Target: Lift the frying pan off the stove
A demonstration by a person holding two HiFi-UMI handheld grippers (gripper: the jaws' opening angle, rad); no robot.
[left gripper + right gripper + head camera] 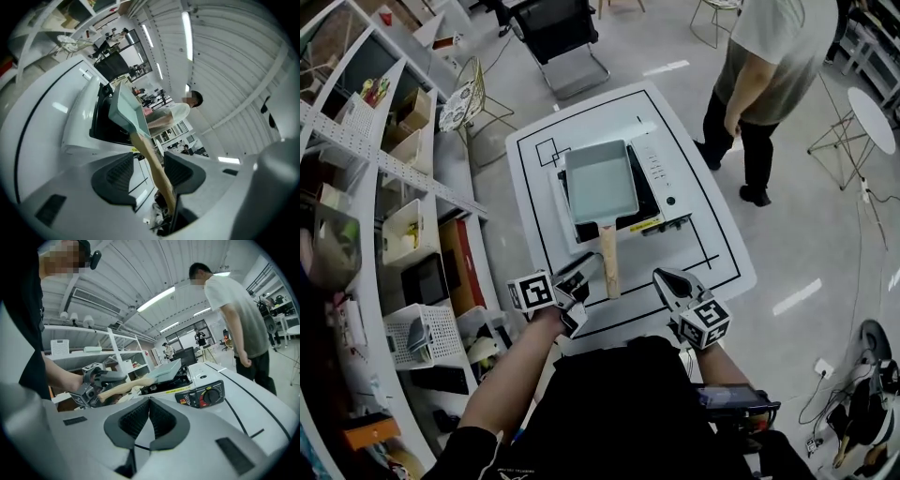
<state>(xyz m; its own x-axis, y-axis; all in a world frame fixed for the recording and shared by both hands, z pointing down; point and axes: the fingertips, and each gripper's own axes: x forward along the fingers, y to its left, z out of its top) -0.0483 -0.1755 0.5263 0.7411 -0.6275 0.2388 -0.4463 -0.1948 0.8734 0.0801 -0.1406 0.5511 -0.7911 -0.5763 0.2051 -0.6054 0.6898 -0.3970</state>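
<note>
A rectangular pale grey-green frying pan (600, 180) sits on a portable gas stove (664, 178) on the white table (717, 253). Its wooden handle (608, 261) points toward me. My left gripper (584, 289) is at the handle's near end. In the left gripper view its jaws (150, 171) stand open, and the handle (154, 161) runs between the pads, close to the right one. My right gripper (664, 279) hovers to the right of the handle, apart from it. Its jaws (150, 416) are shut with nothing in them. The right gripper view shows the pan (168, 369) and the left gripper (101, 380).
A person (769, 66) stands at the table's far right corner. White shelves (403, 234) with bins and boxes run along the left. A black chair (558, 37) stands beyond the table. The stove's control knob (208, 397) faces right. Black lines mark the tabletop.
</note>
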